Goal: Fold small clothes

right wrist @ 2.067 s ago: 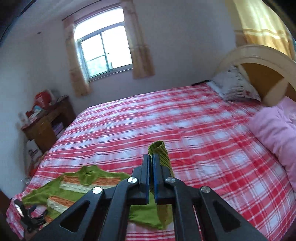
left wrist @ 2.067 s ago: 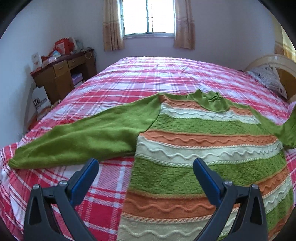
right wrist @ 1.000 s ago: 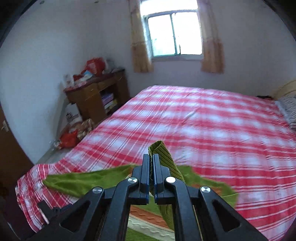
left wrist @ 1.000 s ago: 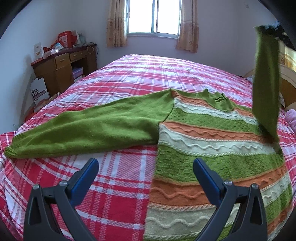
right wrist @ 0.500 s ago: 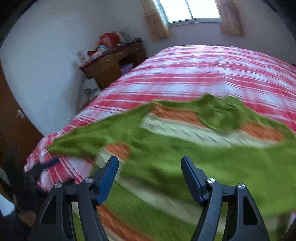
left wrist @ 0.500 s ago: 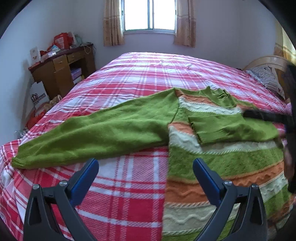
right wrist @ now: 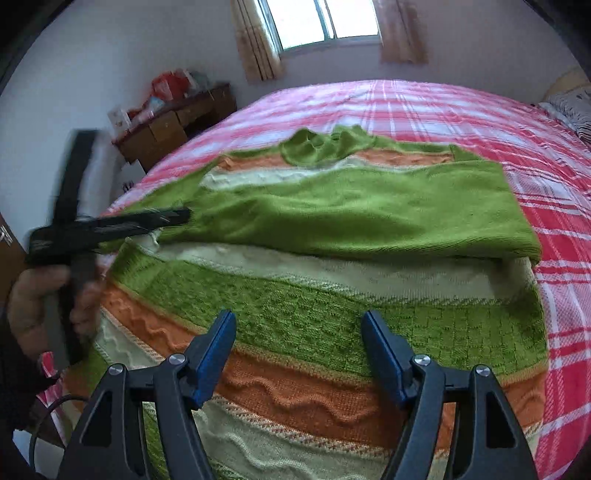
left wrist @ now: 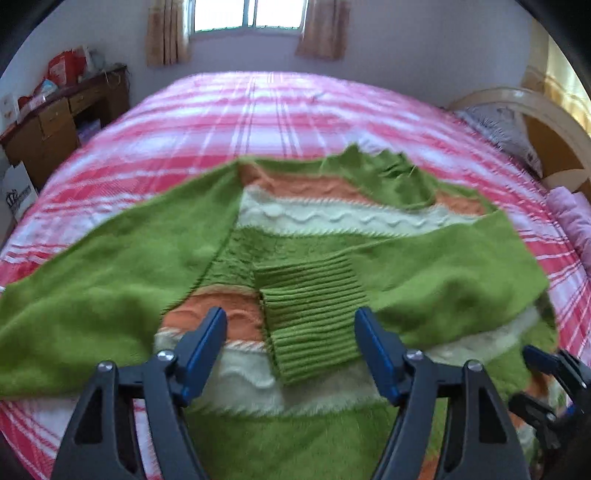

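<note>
1. Jaws of the left gripper (left wrist: 290, 328) stand apart with nothing clamped; they have just been closing a little, and the ribbed cuff (left wrist: 310, 314) of the folded sleeve lies between them, with neither pad seen pressing on it.
2. Jaws of the right gripper (right wrist: 297, 332) are also spread, having just opened, and hold nothing; they hover over the sweater's striped body.
3. Across the bed lies the sweater (right wrist: 325, 295), flat, in green, orange and cream bands, its collar (right wrist: 321, 146) toward the window.
4. One green sleeve (right wrist: 351, 210) is folded across the chest, its cuff resting on the middle of the body.
5. Its other sleeve (left wrist: 96, 273) stretches out to the side over the bedcover.
6. Under the sweater, the bed (left wrist: 258, 107) wears a red, pink and white checked cover.
7. From the right wrist view, a hand (right wrist: 40, 306) grips the left gripper's handle at the sweater's edge, blurred.
8. Farther off are a wooden desk (left wrist: 55, 122) with clutter, a curtained window (right wrist: 325, 22), and a pillow (left wrist: 506, 129) by the headboard.
</note>
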Action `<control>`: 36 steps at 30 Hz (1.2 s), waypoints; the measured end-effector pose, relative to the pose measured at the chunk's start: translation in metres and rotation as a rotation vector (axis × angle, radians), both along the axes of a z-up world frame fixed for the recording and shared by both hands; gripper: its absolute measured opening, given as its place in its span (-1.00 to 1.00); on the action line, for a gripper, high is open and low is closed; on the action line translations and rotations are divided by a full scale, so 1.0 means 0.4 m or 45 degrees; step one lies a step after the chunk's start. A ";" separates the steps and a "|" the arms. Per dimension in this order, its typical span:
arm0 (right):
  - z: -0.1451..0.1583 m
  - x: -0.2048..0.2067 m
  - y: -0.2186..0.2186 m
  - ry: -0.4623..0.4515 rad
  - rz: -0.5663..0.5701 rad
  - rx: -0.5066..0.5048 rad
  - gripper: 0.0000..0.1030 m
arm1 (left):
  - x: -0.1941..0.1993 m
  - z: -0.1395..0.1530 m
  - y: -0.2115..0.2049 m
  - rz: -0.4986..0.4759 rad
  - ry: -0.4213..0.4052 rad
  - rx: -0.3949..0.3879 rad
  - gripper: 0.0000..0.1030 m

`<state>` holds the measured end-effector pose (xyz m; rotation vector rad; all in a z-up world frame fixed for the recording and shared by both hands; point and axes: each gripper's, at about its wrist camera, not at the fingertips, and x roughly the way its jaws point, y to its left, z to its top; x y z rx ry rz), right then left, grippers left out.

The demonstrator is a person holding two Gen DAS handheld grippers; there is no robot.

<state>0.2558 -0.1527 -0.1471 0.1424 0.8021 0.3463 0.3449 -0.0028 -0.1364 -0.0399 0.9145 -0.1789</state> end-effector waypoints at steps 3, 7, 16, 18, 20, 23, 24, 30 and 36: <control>-0.003 0.000 -0.009 0.003 0.003 0.029 0.39 | 0.001 0.002 -0.005 -0.007 -0.040 -0.024 -0.55; -0.003 -0.003 -0.011 -0.010 0.004 0.050 0.40 | -0.027 0.040 -0.016 -0.051 -0.103 -0.015 -0.80; -0.003 -0.010 -0.014 -0.026 -0.002 0.059 0.41 | -0.029 0.087 0.036 0.005 -0.184 0.040 -0.80; -0.004 -0.011 -0.014 -0.028 -0.004 0.055 0.41 | -0.021 0.052 0.058 0.032 -0.144 0.029 -0.80; -0.004 -0.013 -0.014 -0.031 -0.006 0.056 0.41 | -0.017 0.026 0.069 0.055 -0.113 0.039 -0.80; -0.004 -0.012 -0.015 -0.023 -0.005 0.056 0.41 | -0.021 0.008 0.077 0.078 -0.102 0.006 -0.78; 0.002 -0.010 -0.016 -0.012 0.000 0.055 0.41 | -0.024 0.012 0.074 0.073 -0.110 -0.009 -0.77; 0.136 0.058 -0.088 -0.139 -0.020 0.101 0.41 | -0.018 0.001 0.055 0.052 -0.086 0.019 -0.17; 0.031 0.223 -0.206 0.139 -0.111 0.122 0.40 | -0.051 0.021 0.041 0.009 -0.164 0.005 0.74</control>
